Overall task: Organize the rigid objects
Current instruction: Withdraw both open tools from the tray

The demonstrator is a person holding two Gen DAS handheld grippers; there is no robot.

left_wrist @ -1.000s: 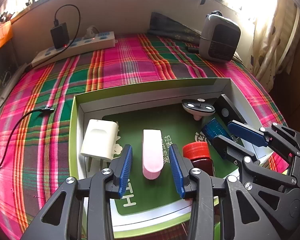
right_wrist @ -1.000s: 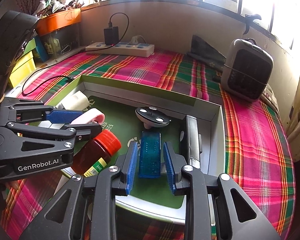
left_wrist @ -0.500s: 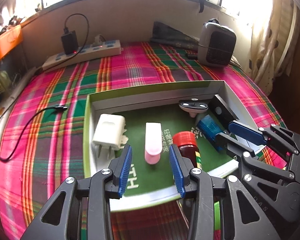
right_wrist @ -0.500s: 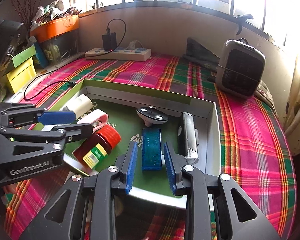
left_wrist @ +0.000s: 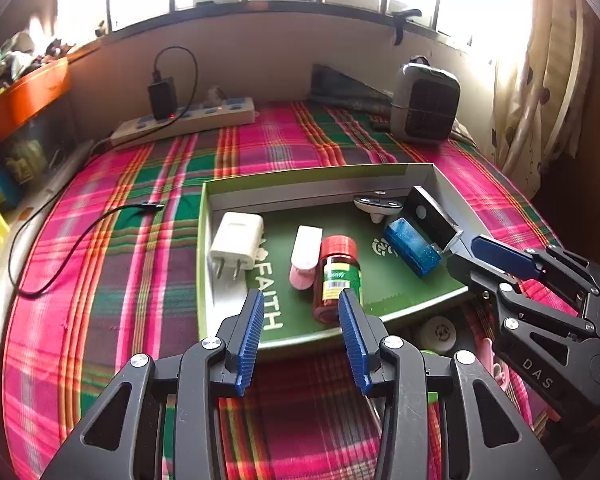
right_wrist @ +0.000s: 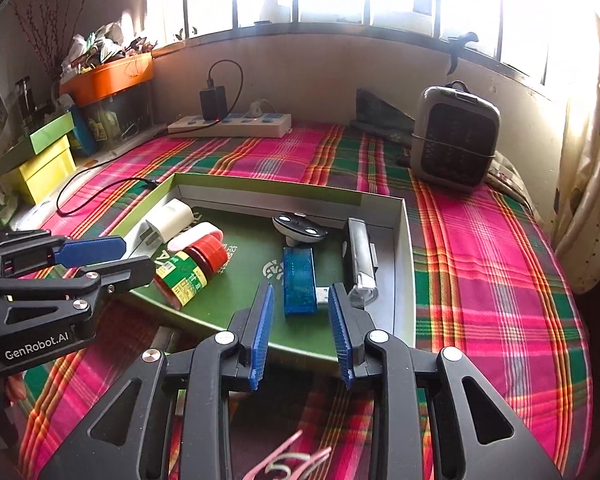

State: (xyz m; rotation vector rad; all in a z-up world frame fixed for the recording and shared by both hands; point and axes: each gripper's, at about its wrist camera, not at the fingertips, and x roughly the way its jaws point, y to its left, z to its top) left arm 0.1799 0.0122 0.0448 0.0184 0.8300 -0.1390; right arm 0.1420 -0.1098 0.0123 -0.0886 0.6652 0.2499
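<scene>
A shallow green box lid [left_wrist: 416, 168] lies on a plaid cloth [left_wrist: 140, 216] and carries all the small things. A white plug adapter [left_wrist: 238, 236] sits by the lid's left wall with its prongs pointing to the near edge. Just right of it a pink-and-white clip [left_wrist: 306, 256] lies flat, and a brown bottle [left_wrist: 337, 276] with a red cap lies on its side touching the clip. A blue flash drive [left_wrist: 410, 246] lies right of the middle, its metal plug toward the near right corner. A small grey disc-shaped piece [left_wrist: 376, 205] stands near the far wall, and a black-and-silver lighter [right_wrist: 360, 252] rests along the right wall.

The left gripper [left_wrist: 300, 334] hangs over the lid's near edge with its blue pads well apart and nothing between them; the bottle's base lies just beyond its tips. The right gripper [right_wrist: 300, 328] hangs over the near edge too, jaws parted with a clear gap and empty, the flash drive lying just beyond the tips and touching neither pad.

Farther out on the cloth, a white power strip [left_wrist: 188, 120] with a black charger [left_wrist: 162, 94] plugged in lies along the back wall, a grey heater [left_wrist: 426, 106] stands at the far right, and a black cable [left_wrist: 76, 236] trails at the left. An orange tub [right_wrist: 108, 76] and yellow and green boxes [right_wrist: 40, 160] stand off the left edge.
</scene>
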